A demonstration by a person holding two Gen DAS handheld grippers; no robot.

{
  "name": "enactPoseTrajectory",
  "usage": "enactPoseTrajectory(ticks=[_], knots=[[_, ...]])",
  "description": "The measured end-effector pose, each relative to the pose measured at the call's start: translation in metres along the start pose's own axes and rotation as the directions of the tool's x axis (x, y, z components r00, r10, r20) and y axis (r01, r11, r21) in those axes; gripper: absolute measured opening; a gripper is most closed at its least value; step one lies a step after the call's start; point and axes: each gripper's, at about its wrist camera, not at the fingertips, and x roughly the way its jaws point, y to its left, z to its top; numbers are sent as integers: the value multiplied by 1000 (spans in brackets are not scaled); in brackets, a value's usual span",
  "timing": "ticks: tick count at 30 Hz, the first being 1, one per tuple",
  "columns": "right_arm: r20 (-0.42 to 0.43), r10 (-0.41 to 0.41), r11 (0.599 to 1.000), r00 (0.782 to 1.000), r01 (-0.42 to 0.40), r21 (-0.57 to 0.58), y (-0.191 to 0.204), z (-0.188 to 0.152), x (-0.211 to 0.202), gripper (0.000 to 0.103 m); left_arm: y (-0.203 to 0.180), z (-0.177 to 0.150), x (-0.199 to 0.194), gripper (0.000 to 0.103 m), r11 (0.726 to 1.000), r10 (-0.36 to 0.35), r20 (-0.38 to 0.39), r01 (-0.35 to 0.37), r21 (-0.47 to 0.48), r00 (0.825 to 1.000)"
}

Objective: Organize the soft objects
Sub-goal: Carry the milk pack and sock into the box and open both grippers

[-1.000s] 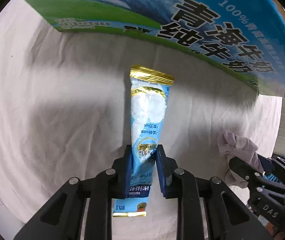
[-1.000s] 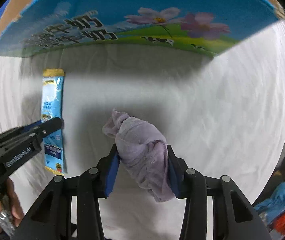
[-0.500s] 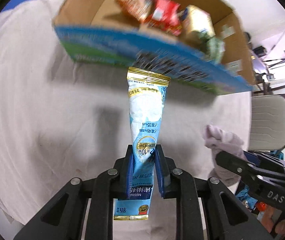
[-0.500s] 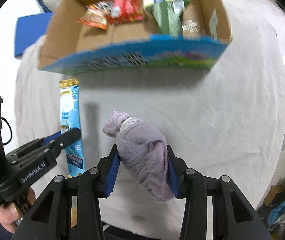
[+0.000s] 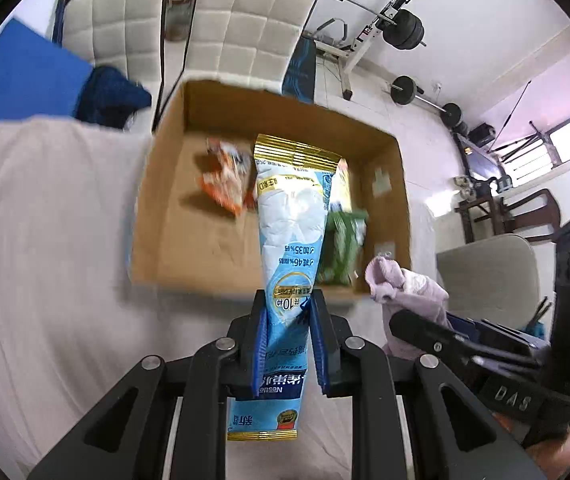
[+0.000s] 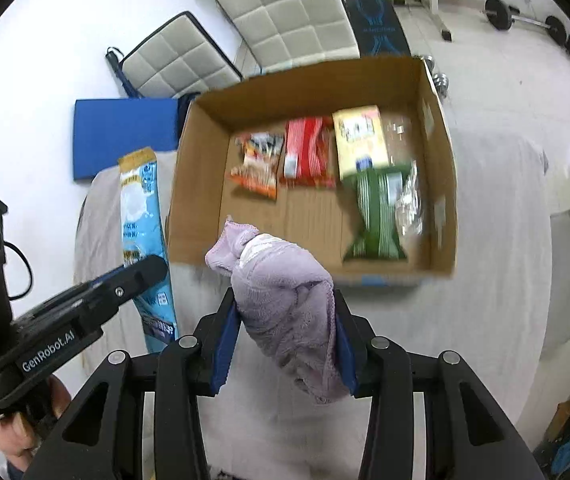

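Note:
My left gripper is shut on a long blue and white milk powder sachet with gold ends, held up in the air in front of an open cardboard box. My right gripper is shut on a bunched lilac cloth, also lifted above the table near the box. The box holds several snack packets: an orange one, a red one, a yellow one and a green one. Each gripper shows at the side of the other's view, with the sachet and cloth.
A white cloth covers the table. A blue pad lies beyond the box's left corner. Two padded white chairs stand behind the table, with weight-lifting gear on the floor farther back. A hand holds the left gripper.
Both grippers have risen high off the table with the sachet and the cloth still gripped. The box, seen from its printed side before, now shows its open top and contents.

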Motion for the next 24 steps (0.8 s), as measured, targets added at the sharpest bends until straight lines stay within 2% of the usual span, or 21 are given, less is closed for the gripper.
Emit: enactPoseTrajectory(ticks=[5,11,19,24], knots=[[37,-76,997,996,77,-21,17,31,31,45,13,40,29,17,1000,-9,-57,8,-22,998],[-27,-122,992,992,122,-3,15,59,86,45,36,83,80,17,997,-3,-162,-10,-81,987],[-107,-125,991,986,128,24,5,74,139,46,51,98,126,18,996,23,-257,-44,-78,966],[-161,-127,991,979,133,25,-2,77,161,56,65,95,145,21,988,74,-336,-116,-105,939]])
